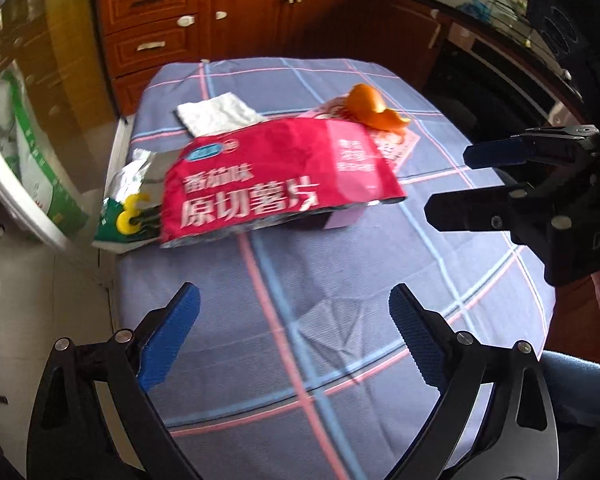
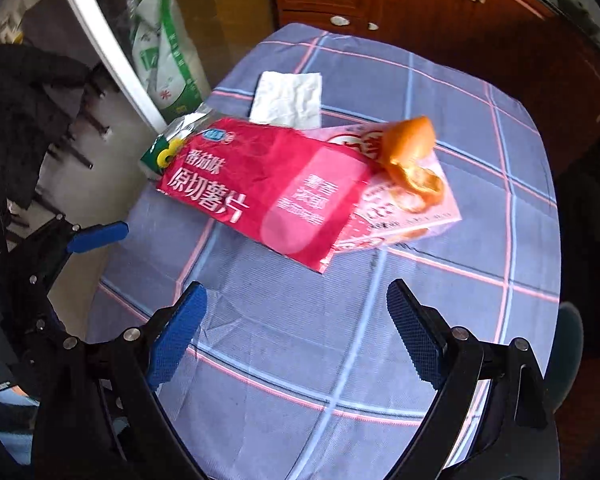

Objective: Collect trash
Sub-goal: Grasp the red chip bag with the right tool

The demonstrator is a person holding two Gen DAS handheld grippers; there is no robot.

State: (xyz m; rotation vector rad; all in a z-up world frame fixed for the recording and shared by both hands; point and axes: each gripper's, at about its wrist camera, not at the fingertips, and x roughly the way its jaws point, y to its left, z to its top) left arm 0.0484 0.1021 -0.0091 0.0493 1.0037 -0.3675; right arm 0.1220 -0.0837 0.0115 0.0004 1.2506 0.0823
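Both my grippers hover low over the counter, nothing held. My left gripper has jaws wide; my right gripper is spread wide too. Trash sits farther out, left to right: green-silver wrapper at the counter's left edge, touching the red chip bag, which lies over its right part. White napkin is just behind the bag. Pink carton is partly under the bag's right end, orange peel resting on top of the carton.
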